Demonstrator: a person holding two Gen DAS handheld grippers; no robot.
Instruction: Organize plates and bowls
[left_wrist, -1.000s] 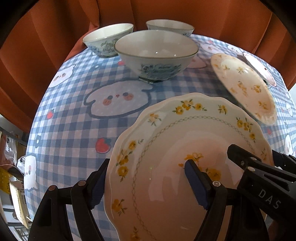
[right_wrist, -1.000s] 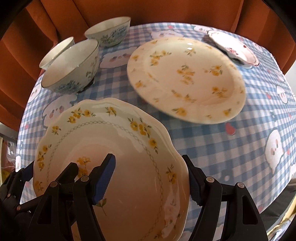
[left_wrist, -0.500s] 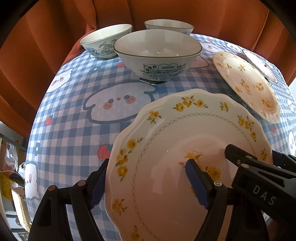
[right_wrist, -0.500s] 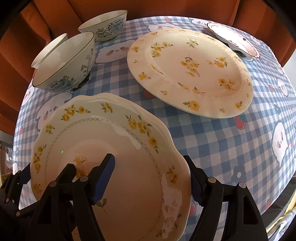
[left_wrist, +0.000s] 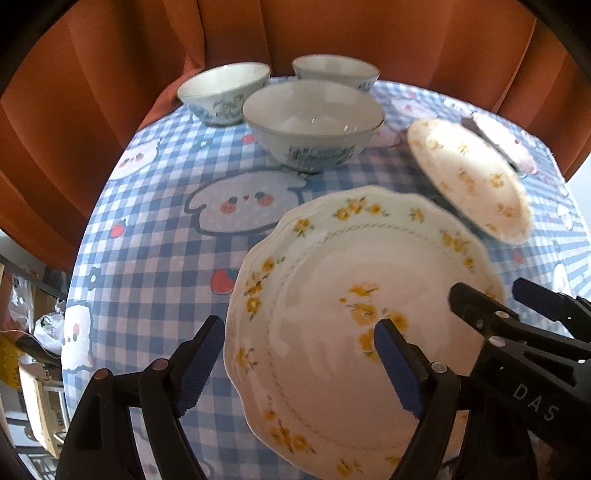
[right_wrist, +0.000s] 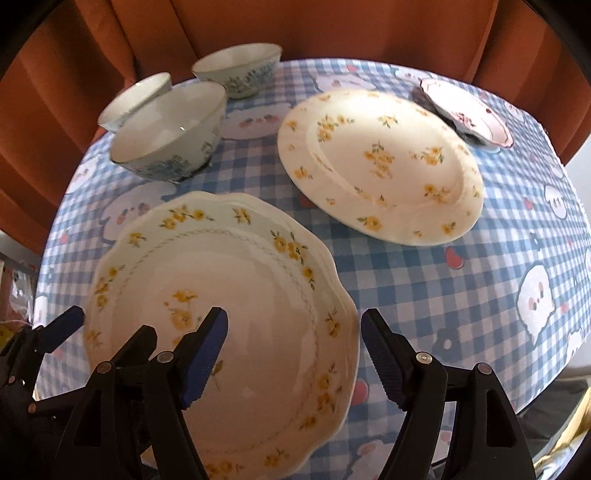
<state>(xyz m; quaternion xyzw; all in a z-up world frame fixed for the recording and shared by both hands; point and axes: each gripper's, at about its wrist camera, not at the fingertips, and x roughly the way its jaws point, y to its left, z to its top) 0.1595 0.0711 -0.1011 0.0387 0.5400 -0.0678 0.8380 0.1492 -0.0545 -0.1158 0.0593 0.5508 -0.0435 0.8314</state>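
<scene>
- Left wrist view: the left gripper (left_wrist: 301, 363) straddles the left rim of the scalloped plate (left_wrist: 332, 306), one pad outside the edge and one over the inside. Jaws look spread, with a gap at the outer pad, so I'd say it's bracketing the rim, not pinching it.
- Same view: the right gripper (left_wrist: 517, 306) comes in from the right side of that plate, and "DAS" is printed in white on its body. That's the only readable writing.
- Same view: beyond the plate are three bowls (left_wrist: 314, 123) with blue prints, bunched at the far left of the checked cloth (left_wrist: 155, 236). The round plate (left_wrist: 469, 177) sits far right, tilted, with a pink dish (left_wrist: 506, 142) behind it.
- Right wrist view: the right gripper (right_wrist: 293, 349) brackets the scalloped plate's (right_wrist: 221, 314) right rim, fingers apart and not visibly pressing.
- Same view: the round plate (right_wrist: 380, 162) lies ahead and slightly right of the claws, near but not touching the scalloped one. The right hand is closer to it.
- My guess: the scalloped plate goes forward-right onto the round one, so that direction is what counts.
- Same view: the left gripper (right_wrist: 55, 326) peeks in at the plate's left edge.
</scene>
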